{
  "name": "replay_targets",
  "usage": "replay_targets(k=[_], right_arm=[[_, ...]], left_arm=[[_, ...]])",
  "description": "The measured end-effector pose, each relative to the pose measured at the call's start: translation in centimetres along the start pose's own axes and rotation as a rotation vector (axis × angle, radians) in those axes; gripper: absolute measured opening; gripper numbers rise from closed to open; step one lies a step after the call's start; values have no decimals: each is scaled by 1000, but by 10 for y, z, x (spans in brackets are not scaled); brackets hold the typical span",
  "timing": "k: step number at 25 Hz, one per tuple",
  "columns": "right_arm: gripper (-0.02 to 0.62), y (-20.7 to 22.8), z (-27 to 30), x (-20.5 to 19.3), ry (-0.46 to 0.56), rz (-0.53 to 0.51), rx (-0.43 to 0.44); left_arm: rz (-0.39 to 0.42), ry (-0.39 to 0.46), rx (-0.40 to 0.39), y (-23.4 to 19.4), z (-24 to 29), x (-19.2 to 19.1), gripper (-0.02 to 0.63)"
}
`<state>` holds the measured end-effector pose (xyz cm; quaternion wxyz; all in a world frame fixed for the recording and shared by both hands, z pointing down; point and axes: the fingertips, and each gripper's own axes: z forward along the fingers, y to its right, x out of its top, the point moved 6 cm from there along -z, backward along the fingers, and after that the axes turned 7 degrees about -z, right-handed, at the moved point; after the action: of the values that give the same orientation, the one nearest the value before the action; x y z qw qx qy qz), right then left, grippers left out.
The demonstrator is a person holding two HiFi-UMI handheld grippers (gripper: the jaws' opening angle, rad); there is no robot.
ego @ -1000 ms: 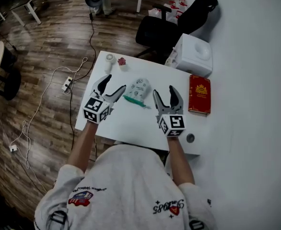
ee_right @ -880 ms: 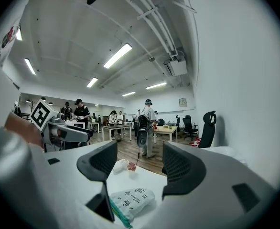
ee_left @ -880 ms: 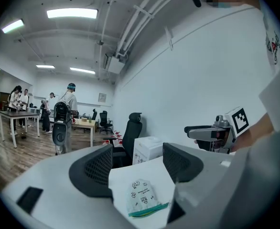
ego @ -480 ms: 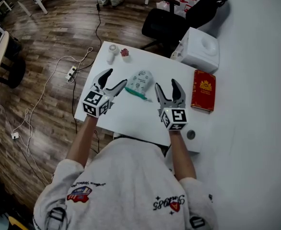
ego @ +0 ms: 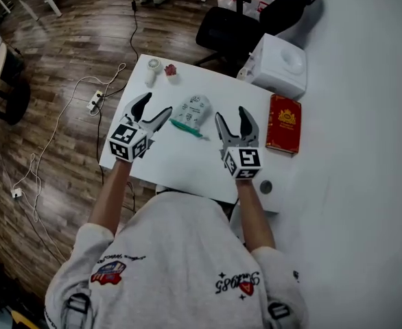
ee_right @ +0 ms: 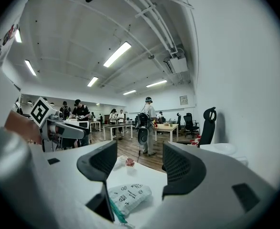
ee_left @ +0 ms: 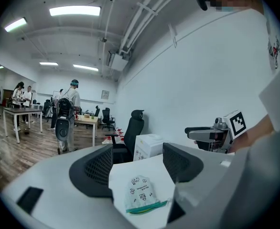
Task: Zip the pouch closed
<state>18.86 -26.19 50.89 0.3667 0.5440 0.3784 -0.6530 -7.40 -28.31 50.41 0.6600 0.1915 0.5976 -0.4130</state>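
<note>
Two tools sit unchanged from a second ago: the left hand-held gripper [ego: 156,105] and right hand-held gripper [ego: 231,115] hover either side of the pouch [ego: 191,110] on the tabletop [ego: 180,163], jaws wide apart and empty. Its green zipper edge [ego: 186,128] lies untouched, so zipping has yet to start.

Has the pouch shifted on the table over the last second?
No. The pouch keeps its place left of the red book on the table; only the head view itself has shifted.
</note>
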Motion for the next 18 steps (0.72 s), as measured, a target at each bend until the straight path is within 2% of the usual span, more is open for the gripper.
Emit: replay_targets(k=[5, 10, 14, 18], right_arm=[[287, -1, 0, -17, -62, -44, 42], [288, -9, 9, -44, -147, -100, 125], [275, -13, 15, -71, -233, -139, 215], [252, -23, 21, -92, -270, -163, 327]], left_arm=[[-16, -9, -1, 4, 3, -6, 316], [-26, -28, 11, 1, 0, -17, 316], [-44, -36, 46, -8, -7, -23, 316], [-55, -40, 89, -16, -18, -29, 316]])
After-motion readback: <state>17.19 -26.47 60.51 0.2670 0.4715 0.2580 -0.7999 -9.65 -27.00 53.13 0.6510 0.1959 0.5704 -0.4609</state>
